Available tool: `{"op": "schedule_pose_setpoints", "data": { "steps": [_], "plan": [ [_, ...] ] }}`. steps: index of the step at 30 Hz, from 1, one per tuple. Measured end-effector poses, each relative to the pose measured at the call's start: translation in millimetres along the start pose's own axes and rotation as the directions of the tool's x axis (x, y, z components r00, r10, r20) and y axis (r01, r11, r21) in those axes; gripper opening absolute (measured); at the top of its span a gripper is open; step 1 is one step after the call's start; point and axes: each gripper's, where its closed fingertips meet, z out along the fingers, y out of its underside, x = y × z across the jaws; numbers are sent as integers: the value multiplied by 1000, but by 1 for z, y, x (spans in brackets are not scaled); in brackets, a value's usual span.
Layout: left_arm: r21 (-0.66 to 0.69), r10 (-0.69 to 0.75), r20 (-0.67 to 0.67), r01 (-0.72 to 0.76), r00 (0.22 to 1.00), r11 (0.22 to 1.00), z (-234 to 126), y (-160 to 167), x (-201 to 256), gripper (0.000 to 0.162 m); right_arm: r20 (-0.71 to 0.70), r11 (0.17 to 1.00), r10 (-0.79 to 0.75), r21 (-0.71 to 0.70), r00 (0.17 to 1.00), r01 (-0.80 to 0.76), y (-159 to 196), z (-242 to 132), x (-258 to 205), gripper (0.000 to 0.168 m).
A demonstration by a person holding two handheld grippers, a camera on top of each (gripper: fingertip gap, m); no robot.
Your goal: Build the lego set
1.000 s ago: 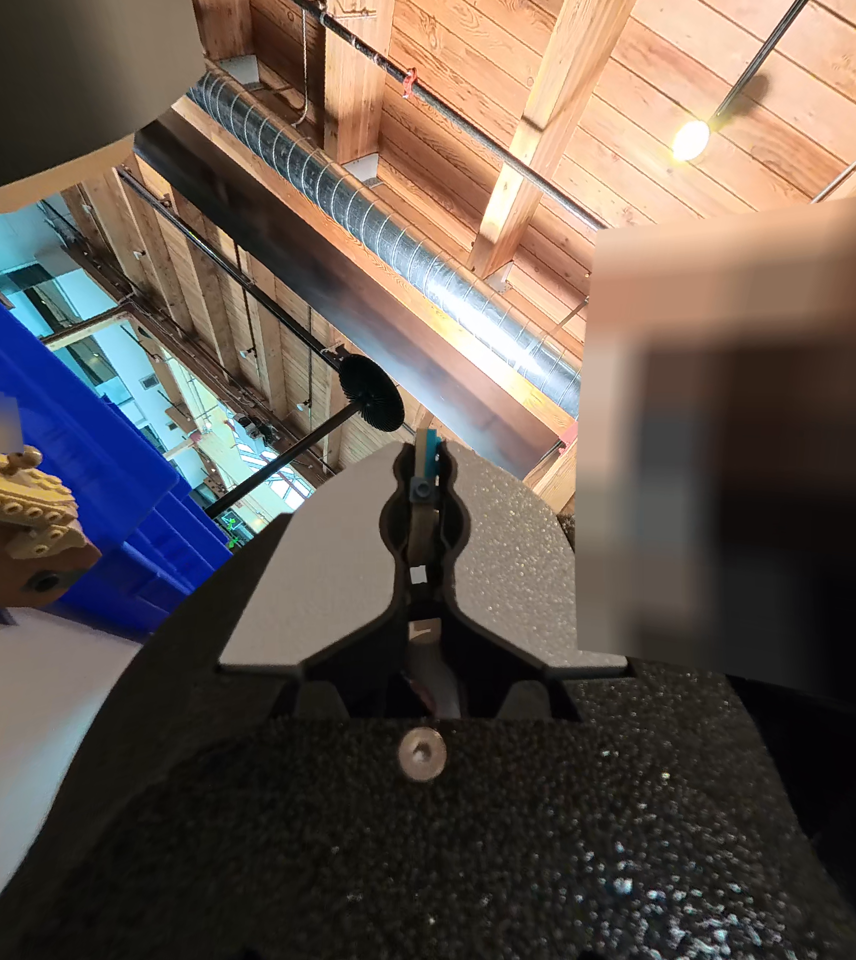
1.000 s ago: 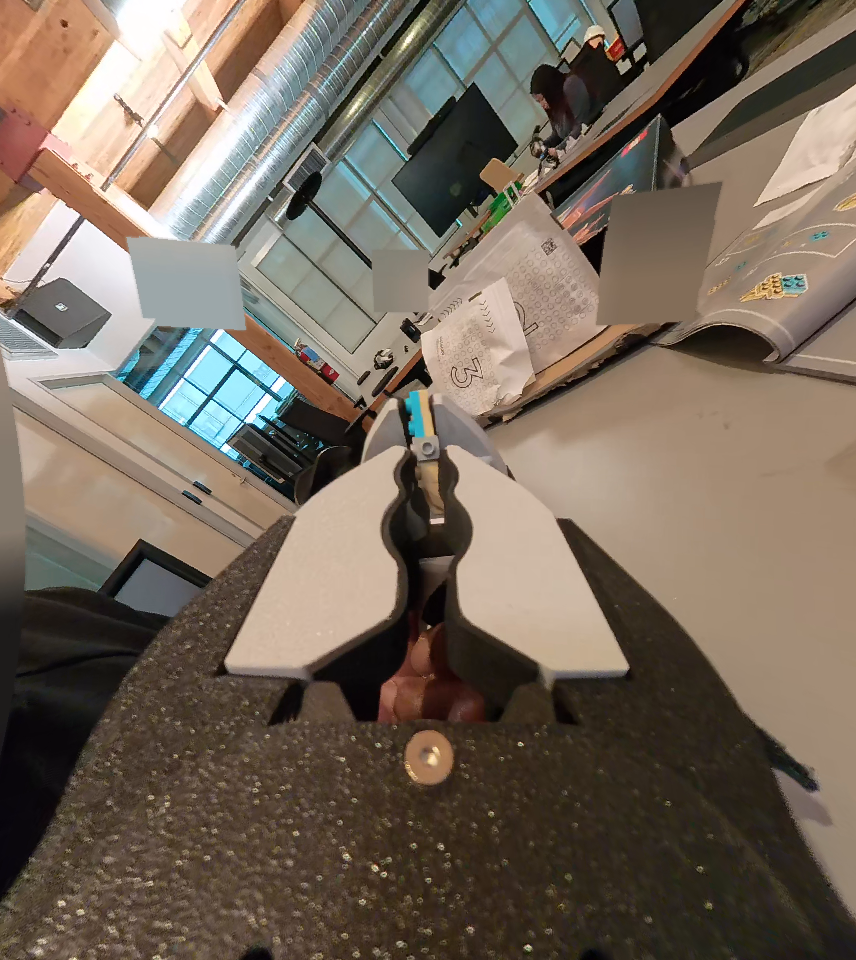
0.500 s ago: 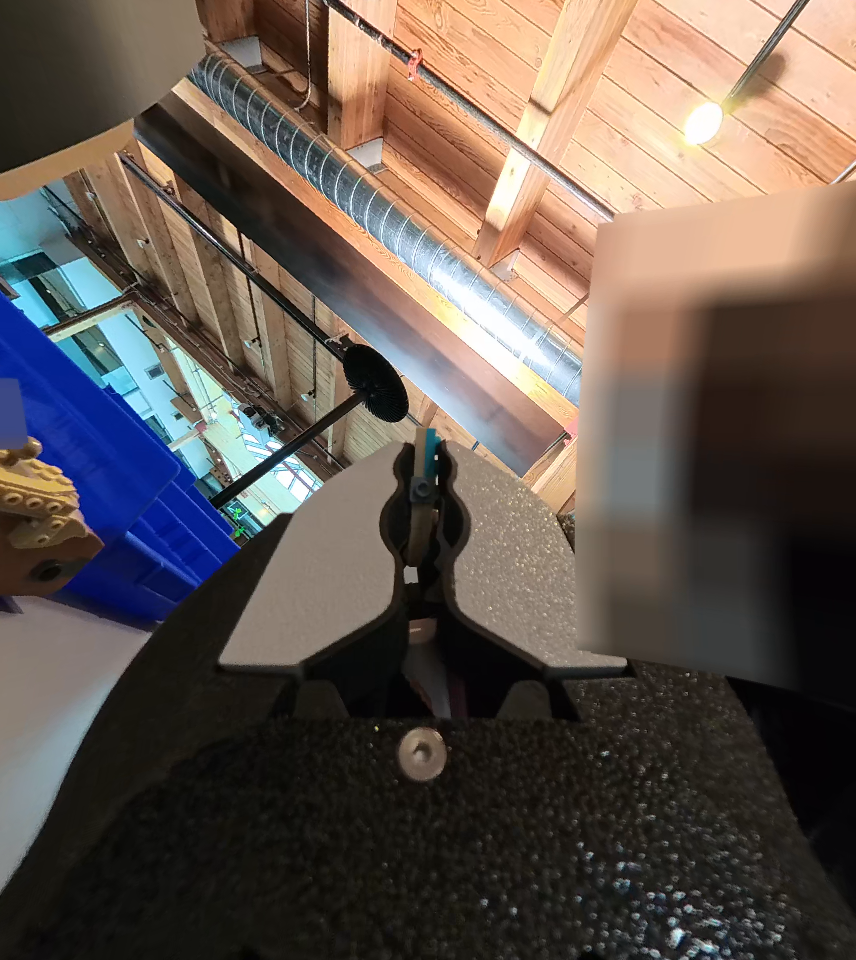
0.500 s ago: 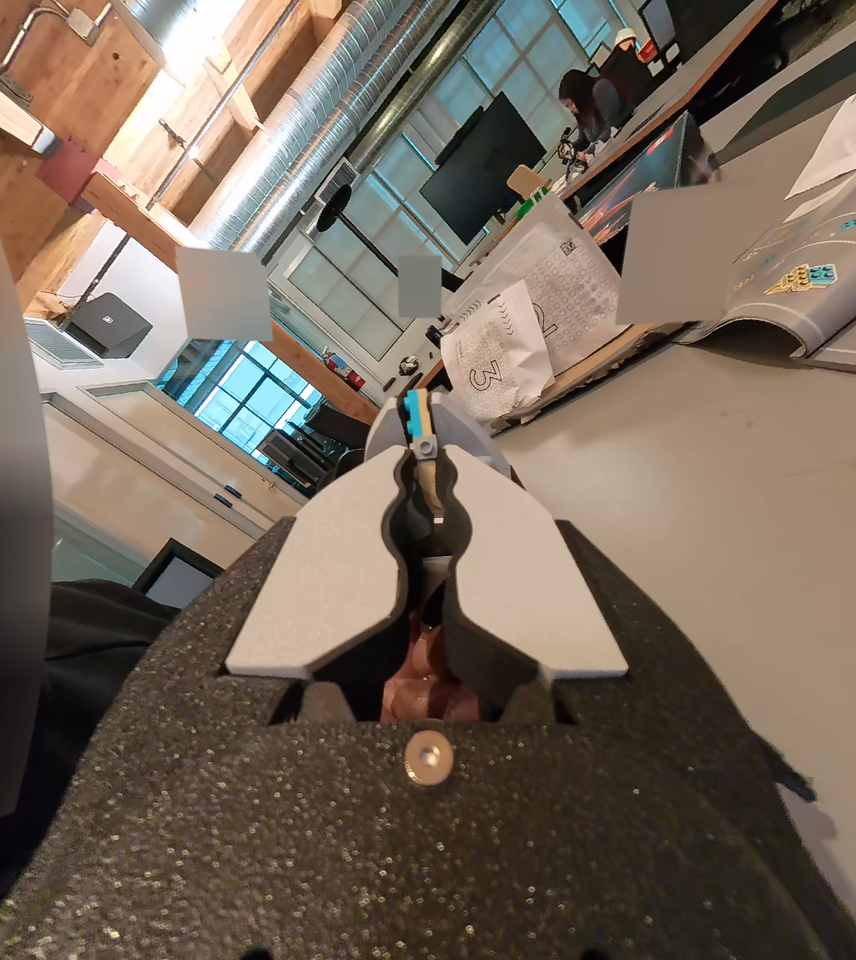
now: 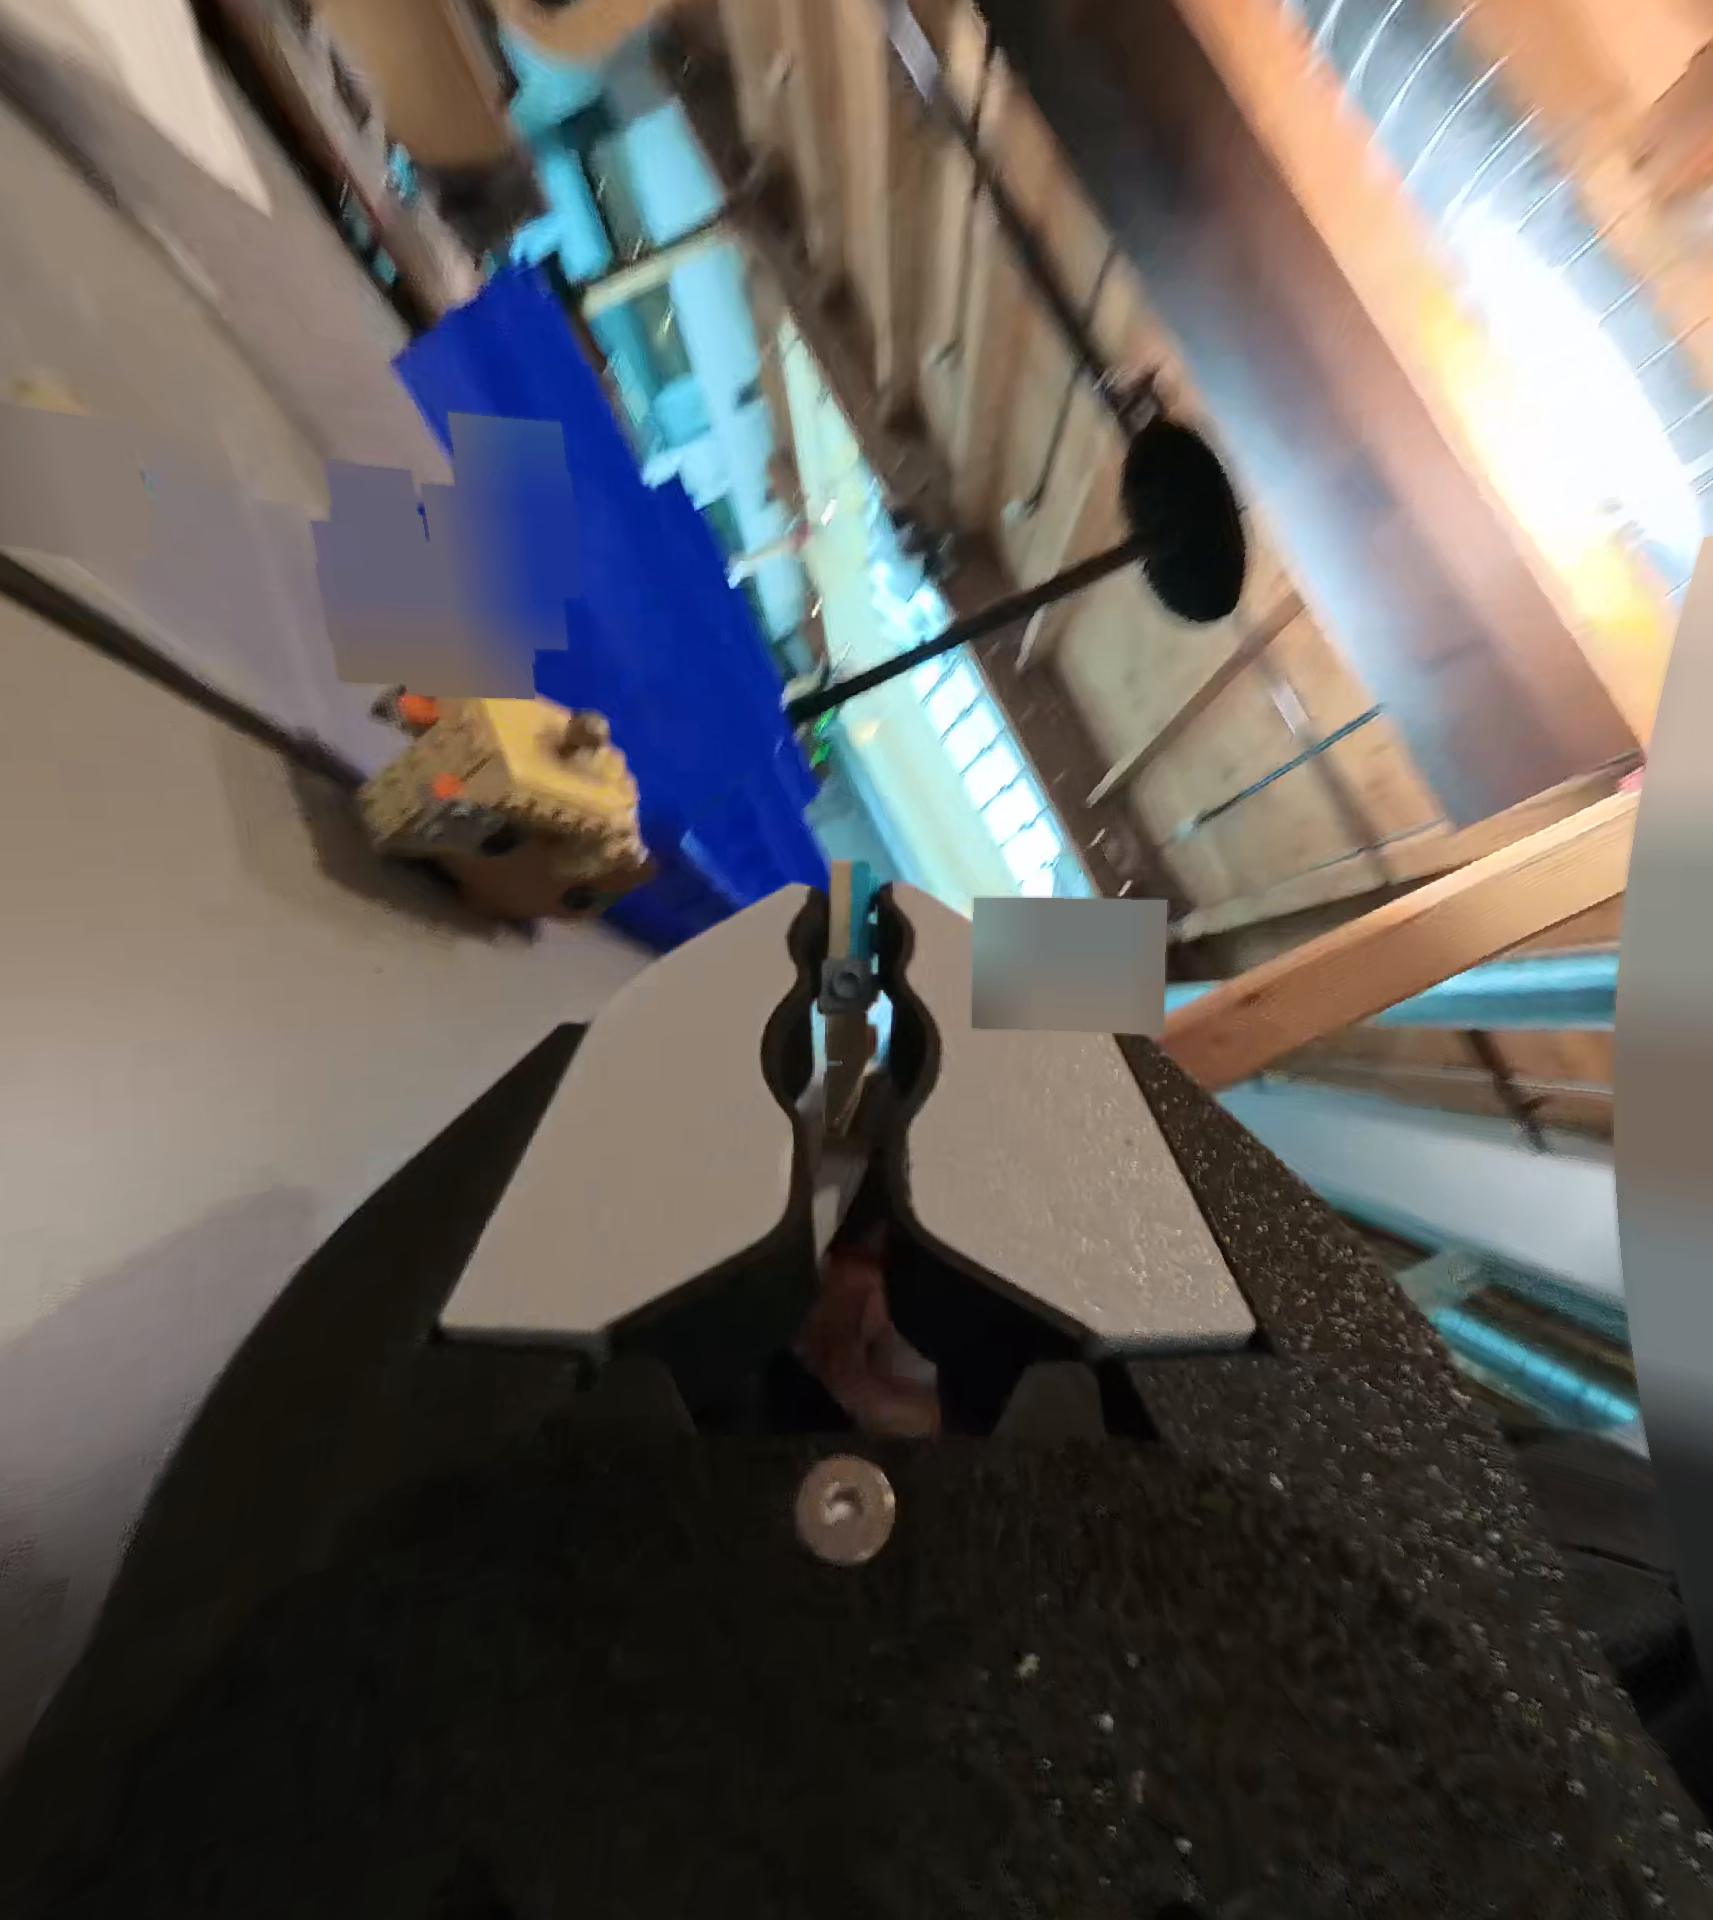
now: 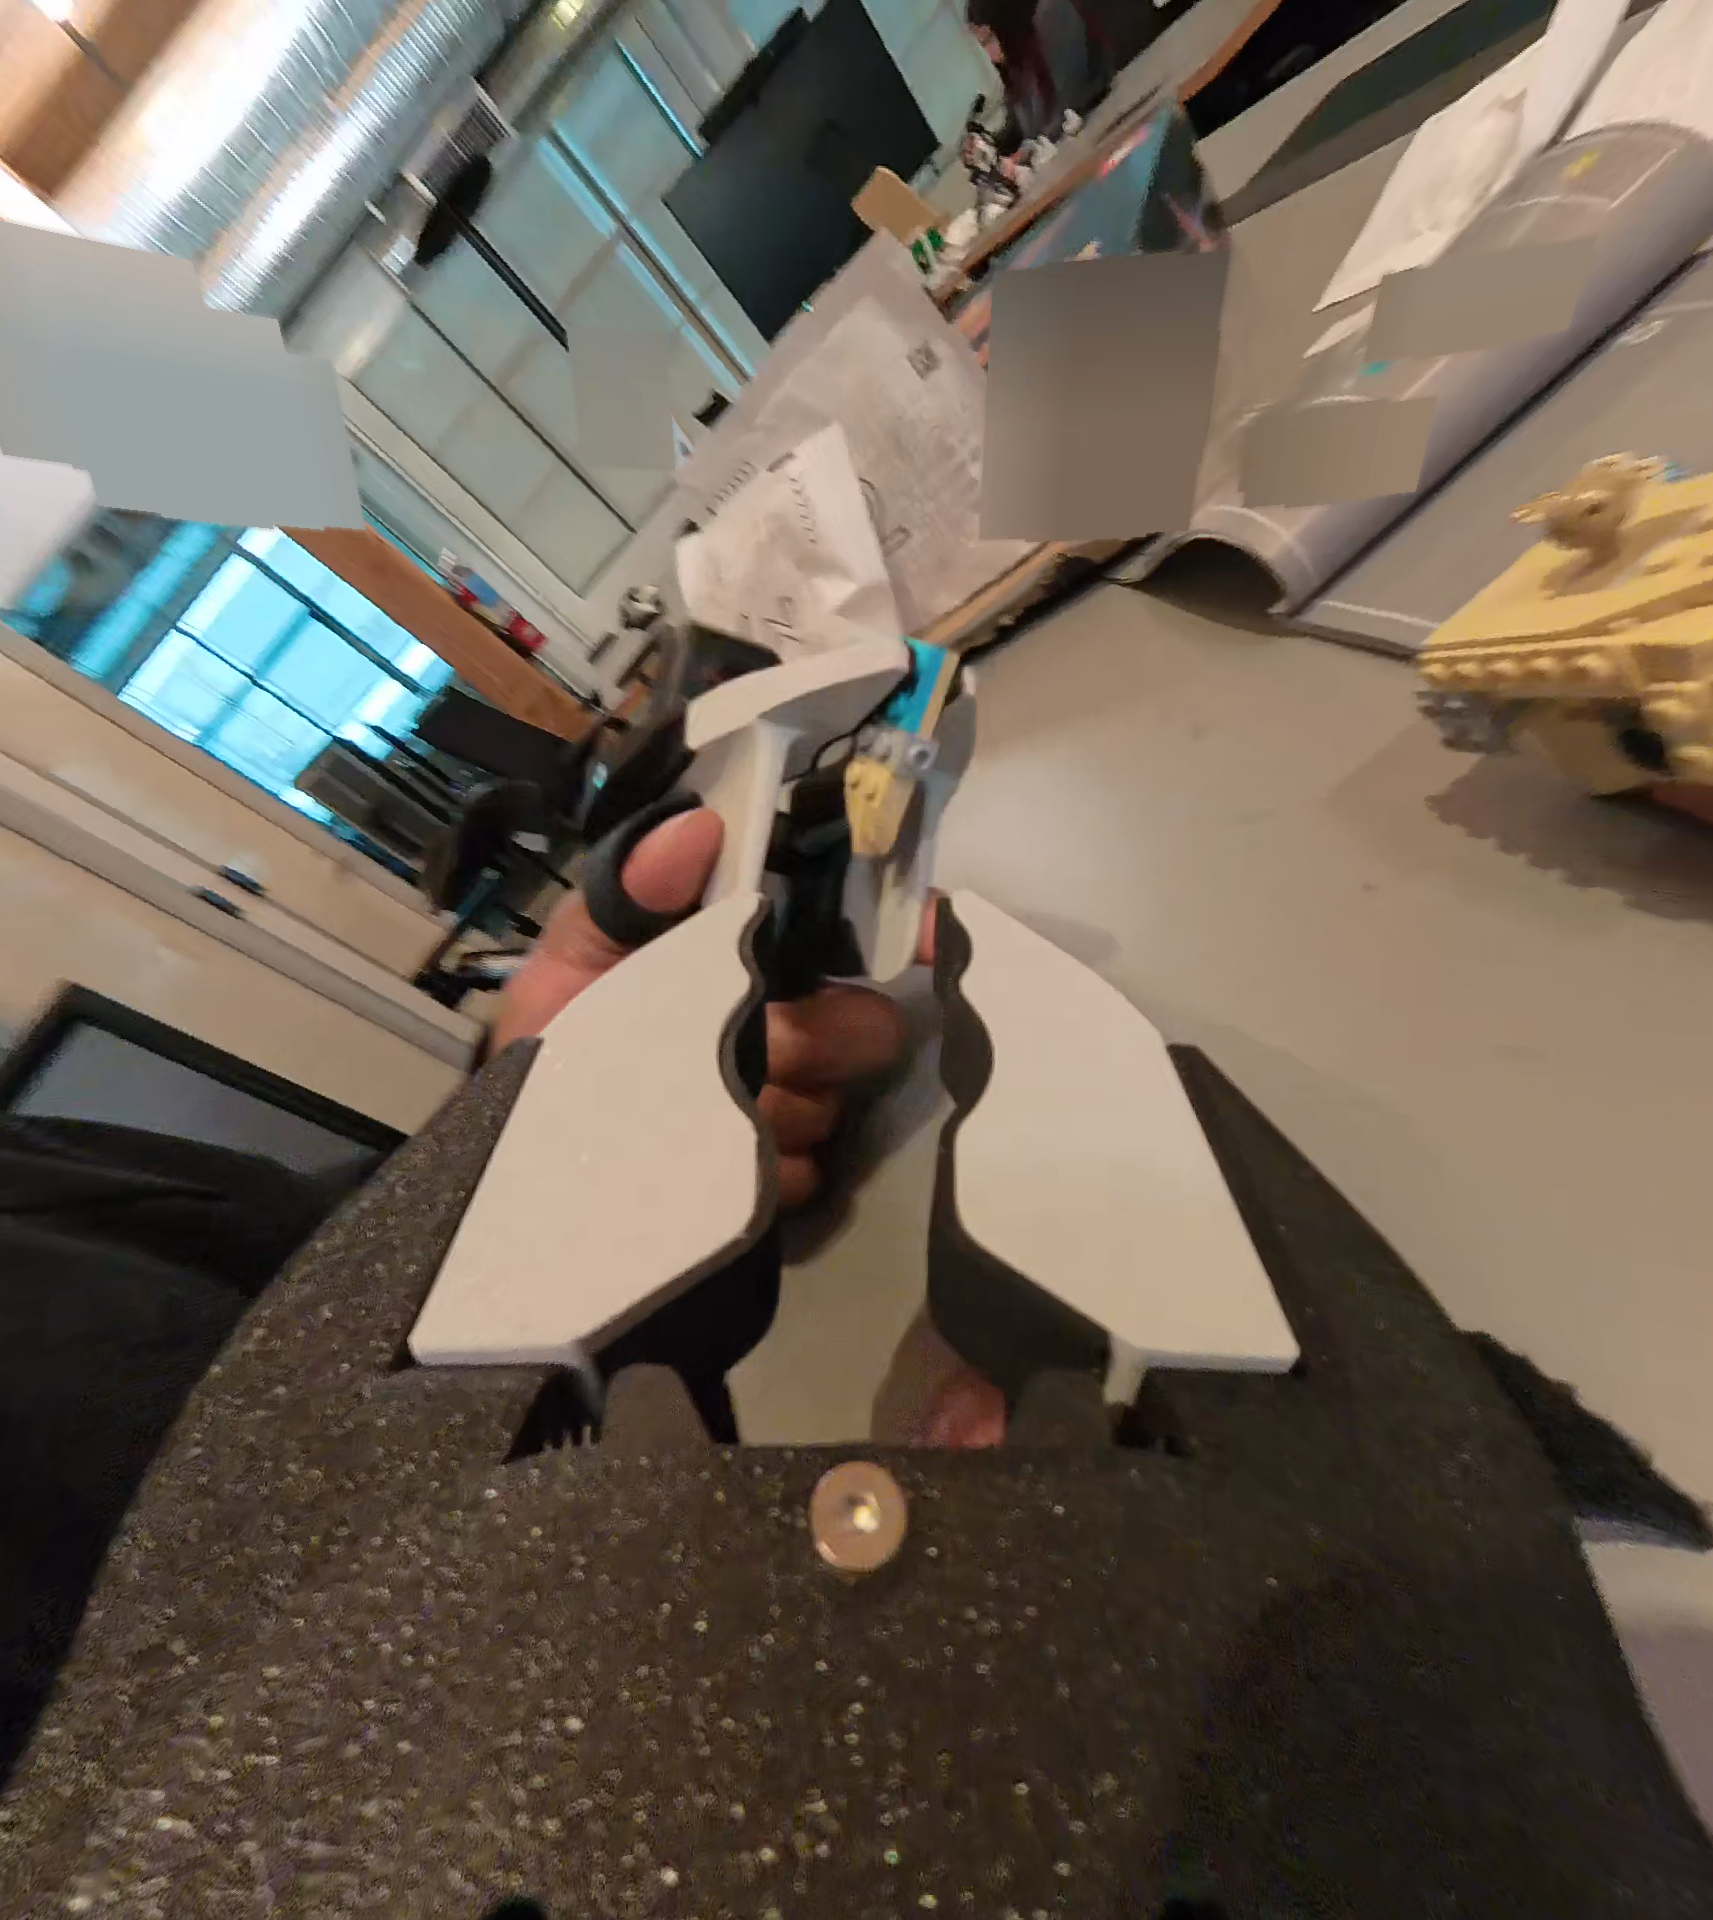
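Note:
My left gripper [image 5: 850, 914] is shut on a small lego sub-assembly [image 5: 844, 982] of tan, grey and light blue pieces, held up in the air. In the right wrist view, my right gripper [image 6: 852, 920] is open and empty. Just beyond it is the left gripper [image 6: 925, 675], held by a hand [image 6: 665, 873], with the sub-assembly [image 6: 878, 795] in its jaws. The tan lego model [image 6: 1641, 644] stands on the grey table [image 6: 1351, 1039] to the right. It also shows in the blurred left wrist view [image 5: 509, 821], ahead and to the left.
An open instruction booklet [image 6: 1517, 343] and loose sheets lie at the back right of the table. Crumpled paper bags [image 6: 800, 540] stand behind the left gripper. A blue bin [image 5: 603, 582] sits behind the tan model.
My right gripper has let go of the sub-assembly, opened and drawn back. The left gripper keeps the piece and has swung down toward the table, blurring its view.

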Motion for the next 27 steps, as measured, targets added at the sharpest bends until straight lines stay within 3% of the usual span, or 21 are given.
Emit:
{"op": "schedule_pose_setpoints", "data": {
  "steps": [5, 9, 13, 15, 18, 27],
  "plan": [
    [-374, 9, 123, 38, 992, 927, 3, 42, -20, 8, -174, 977, -206, -100, 963, 191, 0, -24, 35, 27],
    [-646, 232, 174, -66, 957, 760, -9, 62, -41, 9, -224, 948, -286, -206, 932, 241, 6, -41, 53, 26],
    [-806, 360, 142, -103, 922, 582, -16, 71, -52, 9, -225, 948, -277, -223, 934, 227, 7, -51, 58, 23],
    [-848, 421, 129, -120, 898, 517, -17, 72, -58, 12, -217, 954, -258, -209, 942, 213, 5, -54, 58, 23],
    [-867, 455, 127, -125, 881, 483, -14, 69, -64, 20, -209, 960, -240, -195, 948, 200, 3, -58, 59, 22],
    [-819, 530, 120, -219, 839, 531, -11, 37, -71, 41, -174, 966, -216, -183, 961, 184, 3, -61, 58, 22]
  ]
}}
